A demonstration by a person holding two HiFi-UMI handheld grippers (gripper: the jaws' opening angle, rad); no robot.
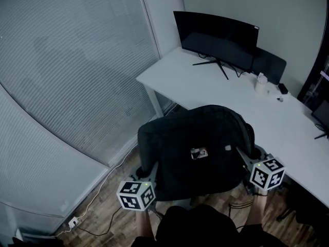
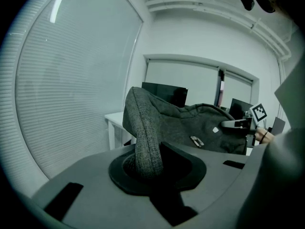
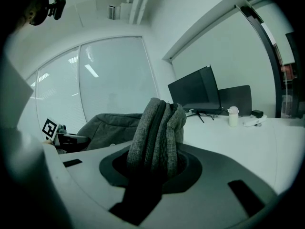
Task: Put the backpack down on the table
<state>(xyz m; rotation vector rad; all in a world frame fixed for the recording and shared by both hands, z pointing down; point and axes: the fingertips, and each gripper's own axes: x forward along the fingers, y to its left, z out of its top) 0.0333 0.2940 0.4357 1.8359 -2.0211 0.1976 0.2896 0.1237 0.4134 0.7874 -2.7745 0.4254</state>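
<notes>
over the near edge of the white table, a dark grey backpack hangs between two hand-held grippers.
left gripper is clamped on a single fold of the pack's woven fabric at its left side; right gripper is pinching a thicker bunch of folds with a zip seam at the right side. the pack spans the gap between them, a small tag on its upper face; whether its far end touches the table cannot be told. farther back on the table stand a black monitor and a white bottle. slatted blinds fill the left, with wooden floor below.
</notes>
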